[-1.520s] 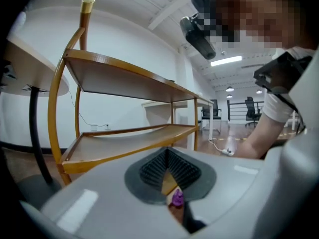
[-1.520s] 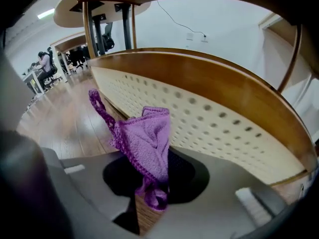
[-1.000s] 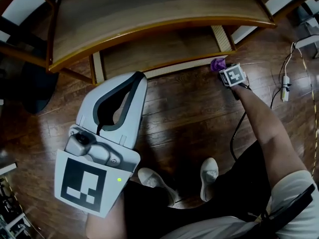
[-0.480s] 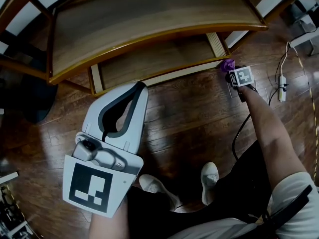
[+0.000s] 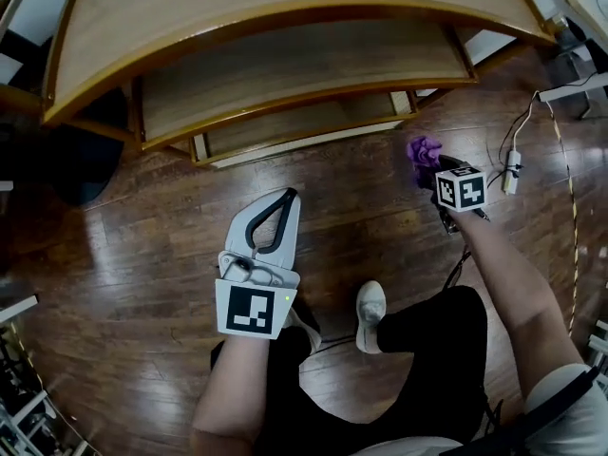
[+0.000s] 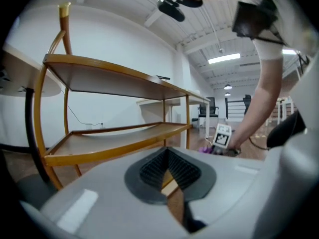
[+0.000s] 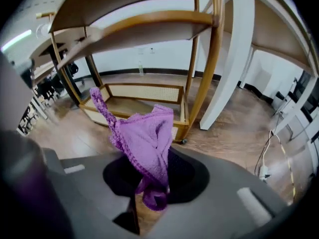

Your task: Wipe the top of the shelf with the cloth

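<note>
A wooden shelf unit with curved tiers stands ahead, and its top board [image 5: 285, 8] is bare. My right gripper [image 5: 429, 167] hovers over the floor in front of the unit's right end, shut on a crumpled purple cloth [image 5: 423, 150]. In the right gripper view the cloth [image 7: 147, 143] sticks up out of the pinched jaws [image 7: 154, 185], with the shelf's lower tiers [image 7: 149, 21] beyond. My left gripper [image 5: 288, 196] is held low at centre, shut with nothing in it. Its own view shows its tips meeting [image 6: 168, 154] and the shelf [image 6: 109, 73] at the left.
A power strip [image 5: 510, 169] with cables lies on the wooden floor at the right. The person's shoes [image 5: 370, 304] are below the grippers. A white table leg [image 7: 234, 59] stands right of the shelf. A dark chair base [image 5: 57, 160] sits at the left.
The right gripper has lifted the cloth away from the bottom tier's right corner, toward the person. The head view has pulled back, and the left gripper now shows smaller and nearer the centre.
</note>
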`<state>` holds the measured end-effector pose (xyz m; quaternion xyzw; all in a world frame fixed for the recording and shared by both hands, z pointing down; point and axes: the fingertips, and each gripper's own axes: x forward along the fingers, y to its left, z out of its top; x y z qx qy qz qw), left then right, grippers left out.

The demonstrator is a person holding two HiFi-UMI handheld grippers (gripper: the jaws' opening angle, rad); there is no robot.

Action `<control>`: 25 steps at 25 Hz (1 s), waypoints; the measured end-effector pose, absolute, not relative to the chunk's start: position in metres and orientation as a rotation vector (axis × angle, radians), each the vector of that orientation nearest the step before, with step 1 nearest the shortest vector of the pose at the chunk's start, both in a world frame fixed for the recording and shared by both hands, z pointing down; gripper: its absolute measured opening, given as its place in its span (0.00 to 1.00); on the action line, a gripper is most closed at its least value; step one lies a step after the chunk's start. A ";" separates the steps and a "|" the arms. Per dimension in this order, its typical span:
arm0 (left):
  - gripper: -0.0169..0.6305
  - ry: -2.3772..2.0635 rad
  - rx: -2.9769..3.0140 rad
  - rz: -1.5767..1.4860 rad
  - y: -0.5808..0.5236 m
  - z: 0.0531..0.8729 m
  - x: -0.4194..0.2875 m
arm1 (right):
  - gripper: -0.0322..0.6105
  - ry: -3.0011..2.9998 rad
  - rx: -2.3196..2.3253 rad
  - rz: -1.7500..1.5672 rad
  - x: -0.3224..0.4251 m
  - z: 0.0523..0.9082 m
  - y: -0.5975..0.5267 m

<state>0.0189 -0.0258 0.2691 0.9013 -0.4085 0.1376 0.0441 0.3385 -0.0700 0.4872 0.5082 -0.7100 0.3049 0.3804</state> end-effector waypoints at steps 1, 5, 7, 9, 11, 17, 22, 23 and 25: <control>0.05 -1.259 2.754 0.450 -0.017 0.270 0.020 | 0.20 -1.835 1.304 0.795 0.332 0.464 -0.061; 0.05 -1.238 2.644 0.491 0.037 0.241 0.018 | 0.20 -1.962 1.297 0.799 0.308 0.361 -0.029; 0.05 -1.200 2.605 0.545 0.062 0.208 0.012 | 0.20 -2.030 1.278 0.778 0.297 0.305 -0.015; 0.05 -1.158 2.578 0.580 0.082 0.166 0.005 | 0.20 -2.083 1.249 0.764 0.287 0.249 0.001; 0.05 -1.138 2.552 0.589 0.098 0.124 -0.003 | 0.20 -2.126 1.216 0.758 0.281 0.196 0.017; 0.05 -1.148 2.544 0.531 0.149 -0.024 -0.004 | 0.20 -2.211 1.130 0.719 0.290 0.051 0.082; 0.05 -1.212 2.567 0.483 0.191 -0.126 -0.011 | 0.20 -2.312 1.149 0.616 0.287 -0.040 0.138; 0.05 -1.215 2.563 0.447 0.198 -0.143 -0.016 | 0.20 -2.321 1.158 0.596 0.282 -0.052 0.150; 0.05 -1.184 2.581 0.384 0.221 -0.169 -0.027 | 0.20 -2.356 1.175 0.572 0.266 -0.077 0.180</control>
